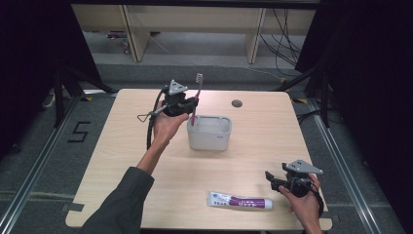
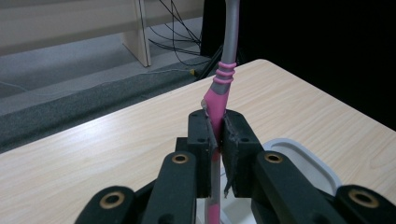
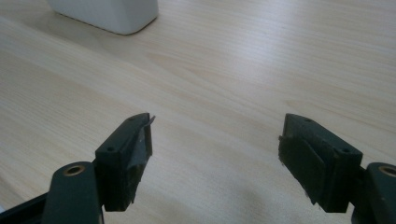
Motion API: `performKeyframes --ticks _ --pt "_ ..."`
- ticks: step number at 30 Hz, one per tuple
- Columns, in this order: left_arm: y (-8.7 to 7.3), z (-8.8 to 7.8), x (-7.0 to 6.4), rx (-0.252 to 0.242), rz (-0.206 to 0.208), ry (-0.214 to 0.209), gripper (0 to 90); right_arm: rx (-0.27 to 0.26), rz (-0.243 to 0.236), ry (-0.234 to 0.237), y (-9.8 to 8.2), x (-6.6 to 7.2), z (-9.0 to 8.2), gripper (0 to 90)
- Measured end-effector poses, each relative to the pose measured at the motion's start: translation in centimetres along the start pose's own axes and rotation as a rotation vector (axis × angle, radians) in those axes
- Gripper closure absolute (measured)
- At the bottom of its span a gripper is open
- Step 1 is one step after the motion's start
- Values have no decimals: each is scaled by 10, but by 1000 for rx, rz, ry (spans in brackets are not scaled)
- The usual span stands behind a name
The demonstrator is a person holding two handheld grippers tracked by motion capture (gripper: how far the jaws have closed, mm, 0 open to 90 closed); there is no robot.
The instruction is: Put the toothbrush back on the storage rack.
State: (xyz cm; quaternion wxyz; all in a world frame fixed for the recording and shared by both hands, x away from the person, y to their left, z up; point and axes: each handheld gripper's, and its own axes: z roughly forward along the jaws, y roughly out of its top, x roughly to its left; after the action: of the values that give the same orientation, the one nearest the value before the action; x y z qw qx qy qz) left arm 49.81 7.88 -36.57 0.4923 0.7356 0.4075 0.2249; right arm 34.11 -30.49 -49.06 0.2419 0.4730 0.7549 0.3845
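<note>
High view, toothbrush: we see the slim pink-and-grey plastic toothbrush (image 1: 196,100) standing upright left of centre in the frame, bristles up, its lower end at the left rim of the white rounded-rectangular plastic holder (image 1: 209,132); whether the tip is inside we cannot tell.
High view, left gripper: our left gripper (image 1: 187,103) sits just left of the holder, clamped on the brush's pink handle.
High view, right gripper: our right gripper (image 1: 273,179) rests at the lower right of the frame, with the white-and-purple toothpaste tube (image 1: 240,200) lying flat just to its left, untouched.
Left gripper view, grip: the black pads (image 2: 204,135) pinch the pink handle (image 2: 215,105) below its grey ribbed neck, at frame centre; the holder's rim (image 2: 308,156) shows at lower right.
Left gripper view, handling: we judge the brush light, stiff and smooth, so it could pivot in a two-pad pinch; the thicker pink grip is the right place to hold.
Right gripper view, jaws: they stand wide apart with nothing between them over the pale wooden table (image 3: 243,65); the holder's corner (image 3: 112,14) is at upper left.
Right gripper view, tube: we judge the toothpaste soft and squeezable, best taken across its middle with a light hold.
</note>
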Motion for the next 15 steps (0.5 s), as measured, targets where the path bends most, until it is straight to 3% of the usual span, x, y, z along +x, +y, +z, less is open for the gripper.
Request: performKeyframes --ticks 7,10,12,13,14,15 --pt "-12 9 -1 13 -10 -3 816 1 2 4 0 1 0 264" --pt "-16 13 0 22 -21 2 816 17 53 12 0 4 -1 263" --pt "-18 14 0 23 -18 2 816 3 -1 6 0 1 0 264" --pt "-18 14 -1 22 -19 2 816 10 38 14 0 3 0 264" --pt "-20 15 -1 23 -17 2 816 6 20 16 0 2 1 264" --pt "-22 16 -2 22 -16 4 816 13 32 10 0 3 0 263"
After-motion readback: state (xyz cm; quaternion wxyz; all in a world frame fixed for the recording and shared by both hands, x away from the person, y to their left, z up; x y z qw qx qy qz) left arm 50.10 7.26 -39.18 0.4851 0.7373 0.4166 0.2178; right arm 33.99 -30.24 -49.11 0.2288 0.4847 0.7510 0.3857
